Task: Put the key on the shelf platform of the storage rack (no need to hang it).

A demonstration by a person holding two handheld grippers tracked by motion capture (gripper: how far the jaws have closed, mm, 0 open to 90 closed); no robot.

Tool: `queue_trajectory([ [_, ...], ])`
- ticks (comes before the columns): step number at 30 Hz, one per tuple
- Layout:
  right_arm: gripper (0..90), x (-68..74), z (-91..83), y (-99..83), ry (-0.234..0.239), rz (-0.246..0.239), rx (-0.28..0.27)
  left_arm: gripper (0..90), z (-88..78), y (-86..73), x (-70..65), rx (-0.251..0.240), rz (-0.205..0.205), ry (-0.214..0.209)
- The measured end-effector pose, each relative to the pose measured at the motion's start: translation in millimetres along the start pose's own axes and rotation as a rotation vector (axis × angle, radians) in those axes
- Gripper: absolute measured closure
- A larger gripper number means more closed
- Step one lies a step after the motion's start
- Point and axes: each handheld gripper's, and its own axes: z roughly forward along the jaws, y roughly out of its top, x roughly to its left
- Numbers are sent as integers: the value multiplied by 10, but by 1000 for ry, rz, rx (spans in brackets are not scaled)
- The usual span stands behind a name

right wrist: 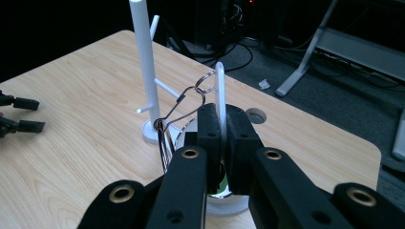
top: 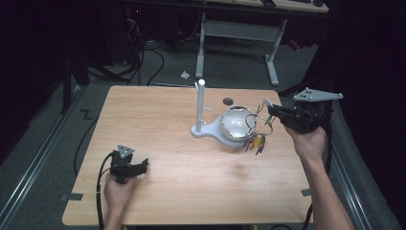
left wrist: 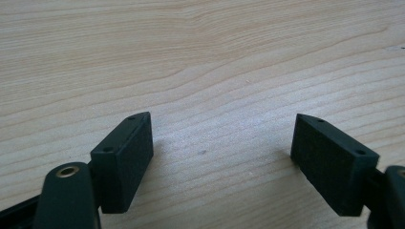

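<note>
A white stand with an upright post point(top: 200, 105) and a flat base point(top: 203, 130) sits right of the table's middle, and a shiny metal bowl point(top: 233, 123) rests on the base. Just right of the bowl, my right gripper point(top: 272, 110) is shut on a thin white peg point(right wrist: 220, 90). From the peg hangs a wire key ring bundle point(right wrist: 184, 107) with coloured tags point(top: 256, 142) dangling beside the bowl. My left gripper point(top: 143, 165) rests low on the wooden table point(top: 167, 110) at the front left. Its jaws stand open point(left wrist: 222, 138) over bare wood.
A round cable hole point(top: 228, 101) is in the tabletop behind the bowl. Beyond the table stand a white desk frame point(top: 239, 33) and loose cables on the dark floor. A scrap of paper point(top: 185, 74) lies there too.
</note>
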Motion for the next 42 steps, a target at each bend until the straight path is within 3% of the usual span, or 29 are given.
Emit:
queue_trajectory([
  [17, 870, -114, 187, 363, 2, 34, -23, 227, 0, 0, -1, 0, -1, 0],
  [29, 870, -206, 432, 385, -8, 89, -18, 226, -1, -1, 1, -1, -4, -1],
  [42, 871, -228, 593, 374, -21, 91, 3, 227, 0, -1, 0, -1, -2, -1],
])
